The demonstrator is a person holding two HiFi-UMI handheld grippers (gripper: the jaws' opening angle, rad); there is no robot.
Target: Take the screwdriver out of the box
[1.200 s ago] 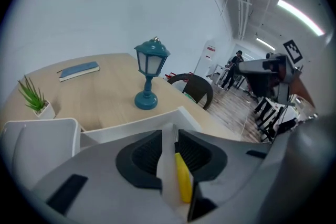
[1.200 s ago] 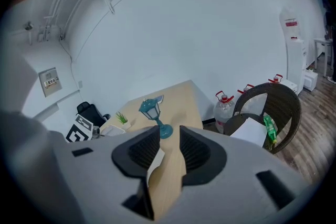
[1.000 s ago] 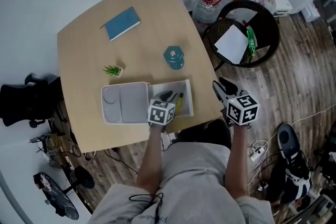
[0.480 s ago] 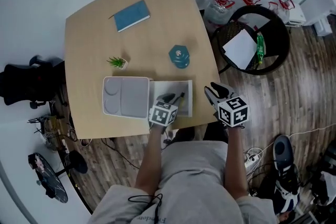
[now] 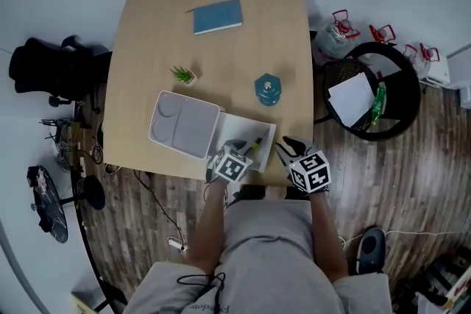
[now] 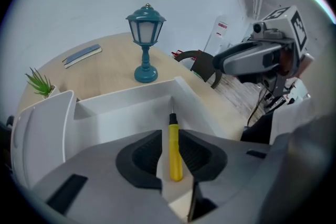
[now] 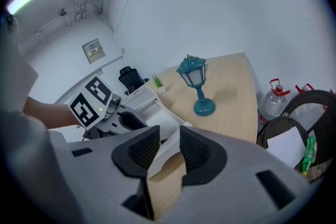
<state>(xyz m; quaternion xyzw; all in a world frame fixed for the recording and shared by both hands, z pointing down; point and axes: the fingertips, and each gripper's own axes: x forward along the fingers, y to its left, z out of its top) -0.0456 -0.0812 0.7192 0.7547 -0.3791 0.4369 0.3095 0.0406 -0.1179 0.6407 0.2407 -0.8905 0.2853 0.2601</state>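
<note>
A yellow-handled screwdriver [image 6: 174,152] lies in the open white box [image 5: 261,130], its tip pointing away from me. In the head view the screwdriver [image 5: 255,145] shows just past my left gripper [image 5: 237,149], which hangs over the box's near end. In the left gripper view my left gripper [image 6: 172,136] is slightly open, one jaw on each side of the handle, with a sliver of box floor showing to the handle's left. My right gripper [image 5: 285,148] hovers at the table's near edge, right of the box. Its jaws [image 7: 169,136] stand slightly apart and hold nothing.
The box's grey lid [image 5: 184,125] lies open to the left. On the wooden table [image 5: 154,33] stand a teal lantern lamp [image 5: 268,89], a small potted plant [image 5: 182,74] and a blue book [image 5: 217,16]. A black round chair [image 5: 368,95] with papers stands to the right.
The head view has swung, so the table sits more centred. My right gripper has come in closer to the box and table edge. My left gripper stays over the box.
</note>
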